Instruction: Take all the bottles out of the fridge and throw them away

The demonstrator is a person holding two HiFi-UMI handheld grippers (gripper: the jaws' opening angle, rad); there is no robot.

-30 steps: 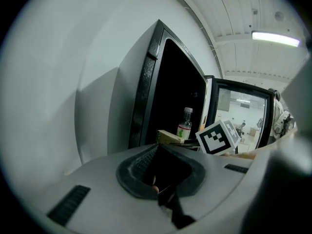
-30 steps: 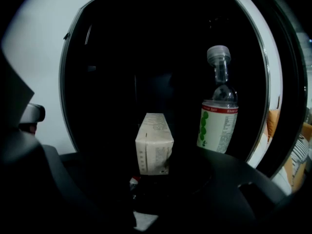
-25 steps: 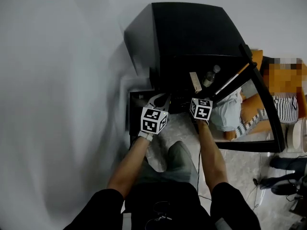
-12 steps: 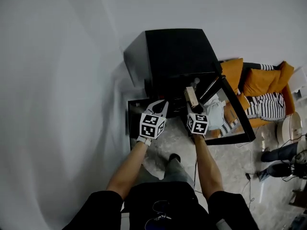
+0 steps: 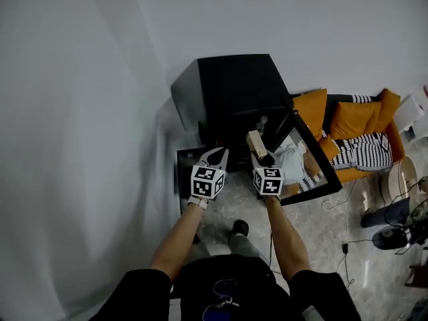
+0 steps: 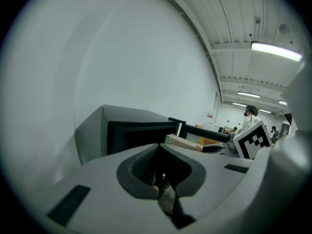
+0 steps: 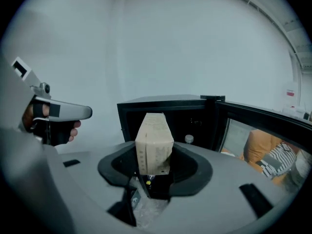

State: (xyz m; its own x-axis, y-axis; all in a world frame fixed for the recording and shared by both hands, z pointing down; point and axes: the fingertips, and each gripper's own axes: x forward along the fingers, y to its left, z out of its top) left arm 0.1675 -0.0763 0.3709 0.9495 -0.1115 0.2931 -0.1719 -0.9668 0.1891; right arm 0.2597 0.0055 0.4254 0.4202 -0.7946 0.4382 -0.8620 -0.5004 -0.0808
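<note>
A small black fridge (image 5: pixel 234 85) stands by the wall with its glass door (image 5: pixel 311 159) swung open to the right. Inside it, a bottle with a pale cap (image 7: pixel 189 139) stands on a shelf and shows faintly in the head view (image 5: pixel 263 121). My right gripper (image 5: pixel 259 154) is in front of the fridge opening, shut on a beige carton (image 7: pixel 154 143) that stands upright between its jaws (image 5: pixel 257 144). To its left, my left gripper (image 5: pixel 215 155) is shut with nothing in it. It also shows in the right gripper view (image 7: pixel 53 113).
A dark open-topped container (image 5: pixel 182 172) sits on the floor left of the fridge, below my left gripper. Orange cushions (image 5: pixel 348 119) and a striped one (image 5: pixel 364 152) lie right of the door. Cables (image 5: pixel 348 246) run across the floor at the right.
The head camera has risen and pulled back, so the fridge looks smaller. My right gripper has drawn the carton out and away from the fridge opening. The left gripper stays shut beside it.
</note>
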